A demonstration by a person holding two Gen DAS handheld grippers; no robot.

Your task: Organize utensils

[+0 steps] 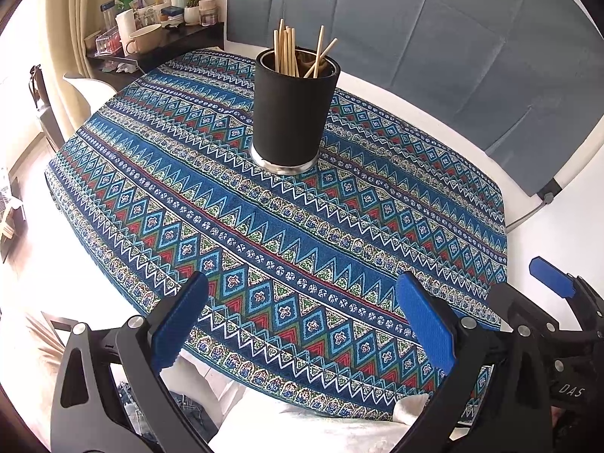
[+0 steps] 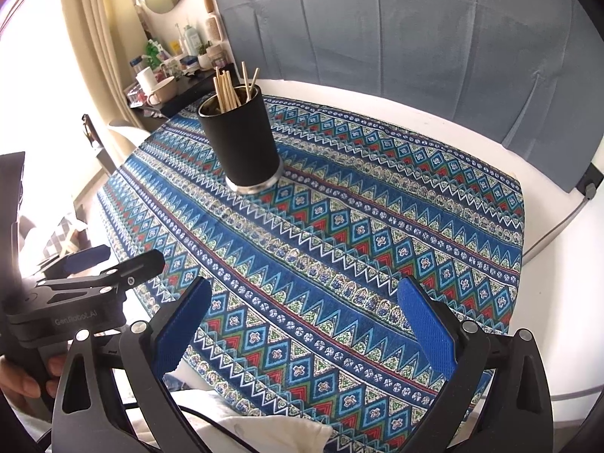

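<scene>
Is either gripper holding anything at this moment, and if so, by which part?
Nothing is held. The left gripper and the right gripper are both open and empty above the cloth. The chopsticks all stand in the black cup.

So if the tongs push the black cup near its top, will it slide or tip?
The black cup is tall and narrower at its metal base, so a high push would probably tip it. The patterned cloth under it may grip or wrinkle, which makes sliding less likely. The wooden sticks stand loose and would likely spill out.
</scene>
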